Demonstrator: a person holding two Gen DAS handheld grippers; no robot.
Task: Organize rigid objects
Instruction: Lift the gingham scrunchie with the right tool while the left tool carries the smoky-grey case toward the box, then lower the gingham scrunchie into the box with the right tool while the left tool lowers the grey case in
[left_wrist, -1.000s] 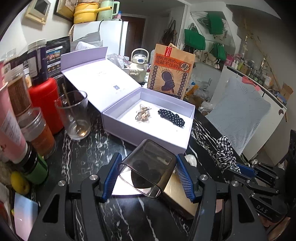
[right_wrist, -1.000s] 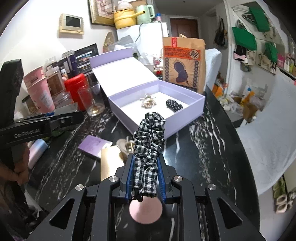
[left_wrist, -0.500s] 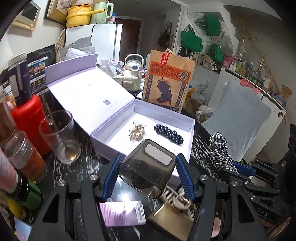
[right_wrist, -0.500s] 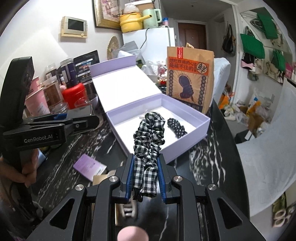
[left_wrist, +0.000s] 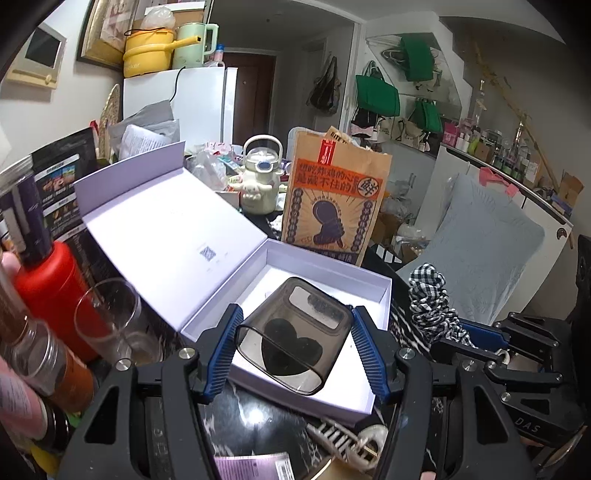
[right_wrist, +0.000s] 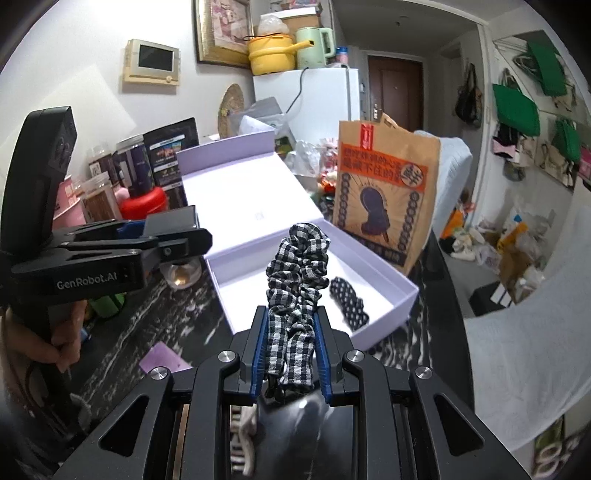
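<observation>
My left gripper (left_wrist: 295, 347) is shut on a smoky transparent case (left_wrist: 295, 336) with a dark heart inside, held above the open lilac box (left_wrist: 384, 291). My right gripper (right_wrist: 290, 347) is shut on a black-and-white checked scrunchie (right_wrist: 299, 258), held over the near side of the box (right_wrist: 402, 284). A dark polka-dot hair clip (right_wrist: 349, 302) lies in the box. The scrunchie also shows in the left wrist view (left_wrist: 430, 299). The case hides other box contents.
A drinking glass (left_wrist: 110, 321), red canister (left_wrist: 51, 295) and jars stand left of the box. A brown paper bag (left_wrist: 332, 210) stands behind it. A beige claw clip (left_wrist: 347, 441) and a purple card (right_wrist: 162, 356) lie on the black marble table in front.
Both grippers have moved forward and up toward the box. The case is now over the box interior, and the scrunchie hangs over the box's near side.
</observation>
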